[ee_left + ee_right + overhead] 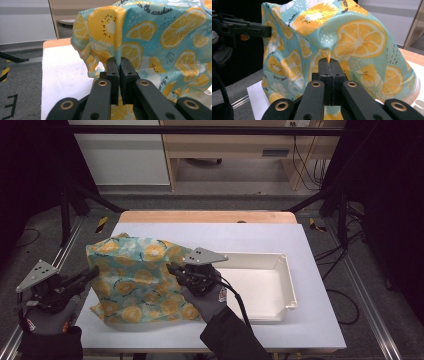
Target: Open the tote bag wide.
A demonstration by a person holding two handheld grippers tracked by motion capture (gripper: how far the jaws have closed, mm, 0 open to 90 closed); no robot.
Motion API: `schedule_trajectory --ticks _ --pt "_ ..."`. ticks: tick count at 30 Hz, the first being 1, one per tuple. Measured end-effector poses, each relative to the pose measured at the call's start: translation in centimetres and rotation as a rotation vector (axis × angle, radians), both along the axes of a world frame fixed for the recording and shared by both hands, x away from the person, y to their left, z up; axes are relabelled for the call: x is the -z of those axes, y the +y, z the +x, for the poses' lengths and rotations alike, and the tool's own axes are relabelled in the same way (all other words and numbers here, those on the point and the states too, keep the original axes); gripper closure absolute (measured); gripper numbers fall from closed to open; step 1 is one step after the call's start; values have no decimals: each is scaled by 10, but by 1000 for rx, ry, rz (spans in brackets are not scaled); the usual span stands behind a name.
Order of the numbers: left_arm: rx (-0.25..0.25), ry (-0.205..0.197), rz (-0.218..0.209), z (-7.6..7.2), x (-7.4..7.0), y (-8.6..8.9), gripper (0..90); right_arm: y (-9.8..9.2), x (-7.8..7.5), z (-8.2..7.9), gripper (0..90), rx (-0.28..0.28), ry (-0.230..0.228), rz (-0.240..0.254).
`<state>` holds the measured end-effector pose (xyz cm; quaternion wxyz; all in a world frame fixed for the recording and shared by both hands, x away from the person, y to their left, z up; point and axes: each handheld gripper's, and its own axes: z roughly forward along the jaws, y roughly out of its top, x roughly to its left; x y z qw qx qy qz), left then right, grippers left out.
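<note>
A teal cloth bag printed with orange and lemon slices stands puffed up on the white mat, left of the middle. My left gripper is at the bag's left edge. In the left gripper view its jaws are pressed together on a fold of the bag. My right gripper is at the bag's right side. Its jaws are shut, and a small pinch of the bag's fabric sticks up between the tips. The right gripper view also has the left gripper touching the bag's far edge.
A shallow white tray lies on the mat right of the bag, just behind my right hand. The white mat covers a wooden table. Black frame posts and cables stand on the floor on both sides.
</note>
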<state>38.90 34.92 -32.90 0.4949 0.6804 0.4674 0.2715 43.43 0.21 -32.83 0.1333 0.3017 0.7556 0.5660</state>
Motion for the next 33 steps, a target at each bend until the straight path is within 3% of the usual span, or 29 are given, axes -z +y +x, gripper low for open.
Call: schedule_trajectory --ticks 7,11,16,33 --pt "3 -13 0 -5 -1 2 900 2 -11 -17 900 -38 -72 25" --pt "1 -25 13 -15 0 4 900 6 -12 -23 900 -72 -73 13" --pt "-1 -30 29 -27 8 7 900 14 -4 -27 900 -122 -52 -11" --pt "5 18 34 -28 26 9 900 25 28 -25 862 -137 20 -40"
